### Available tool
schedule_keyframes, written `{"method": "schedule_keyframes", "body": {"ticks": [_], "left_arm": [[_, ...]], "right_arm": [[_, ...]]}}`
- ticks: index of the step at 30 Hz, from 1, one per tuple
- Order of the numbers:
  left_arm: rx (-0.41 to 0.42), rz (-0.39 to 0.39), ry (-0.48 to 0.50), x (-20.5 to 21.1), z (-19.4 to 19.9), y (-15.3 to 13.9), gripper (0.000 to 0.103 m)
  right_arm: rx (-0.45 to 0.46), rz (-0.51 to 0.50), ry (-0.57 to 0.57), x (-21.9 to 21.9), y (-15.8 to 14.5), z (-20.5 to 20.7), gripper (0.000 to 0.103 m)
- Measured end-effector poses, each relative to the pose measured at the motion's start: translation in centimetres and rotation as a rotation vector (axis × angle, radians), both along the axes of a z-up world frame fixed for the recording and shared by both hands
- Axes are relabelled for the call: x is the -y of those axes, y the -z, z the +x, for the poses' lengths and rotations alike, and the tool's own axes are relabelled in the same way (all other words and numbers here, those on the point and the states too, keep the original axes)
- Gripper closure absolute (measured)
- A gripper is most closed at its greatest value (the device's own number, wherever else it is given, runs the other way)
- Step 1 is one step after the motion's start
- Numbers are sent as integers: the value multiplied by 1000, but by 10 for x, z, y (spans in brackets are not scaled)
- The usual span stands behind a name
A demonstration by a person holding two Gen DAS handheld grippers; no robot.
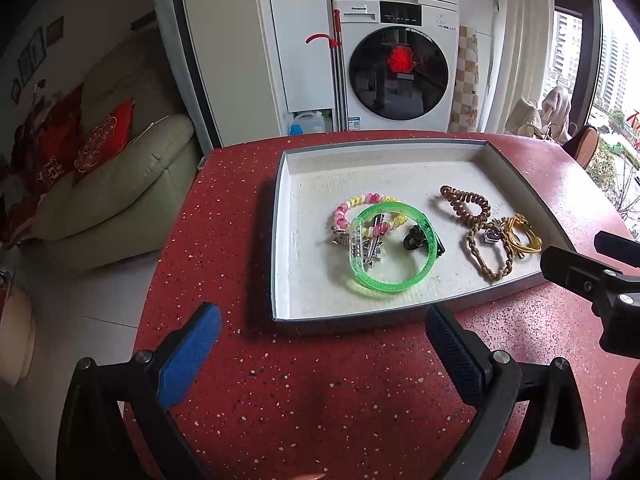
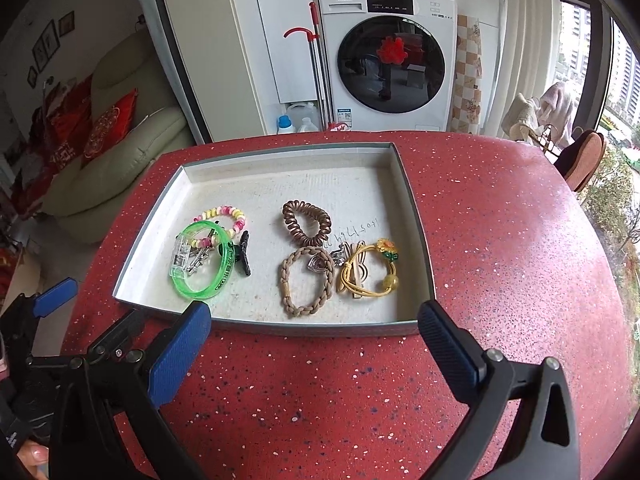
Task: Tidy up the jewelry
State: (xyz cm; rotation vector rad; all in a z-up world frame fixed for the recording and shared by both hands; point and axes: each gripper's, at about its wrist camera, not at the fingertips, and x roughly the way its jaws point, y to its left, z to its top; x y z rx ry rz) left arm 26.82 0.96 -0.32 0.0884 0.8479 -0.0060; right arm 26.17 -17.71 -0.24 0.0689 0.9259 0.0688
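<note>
White washing machine (image 2: 390,60) ahead, cream sofa (image 1: 120,176) left, bright window (image 2: 624,92) right.

Black tongs (image 2: 314,334), blue ribbed pads (image 2: 180,354), silver screws

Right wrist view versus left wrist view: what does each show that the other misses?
Only the right wrist view shows the yellow tie's flower charm, the writing on the tray floor and the left gripper at its edge. Only the left wrist view shows the right gripper beside the tray. Both share the tray, the green bracelet and open jaws.
</note>
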Motion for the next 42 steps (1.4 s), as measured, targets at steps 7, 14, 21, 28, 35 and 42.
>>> {"method": "schedule_keyframes", "body": {"ticks": [7,14,21,28,35,42], "left_arm": [[118,-14,-32,0,-38,-15,0],[201,-26,-52,-1,-68,-21,0],[224,-14,-68,0,-84,-16,0],[218,-4,-76,1,-86,-15,0],[209,-6,-84,-1,-85,-13,0],[207,-11,-95,-3,-84,-12,0]], "right_arm": [[97,2,22,1,-11,-35,0],[199,-73,47,-1,-18,-65,0],[249,-120,40,-10,-23,-80,0],[263,-123,28,-16,-26,-85,0],[258,-123,31,-15,-26,-84,0],[252,-124,28,-15,-25,-83,0]]}}
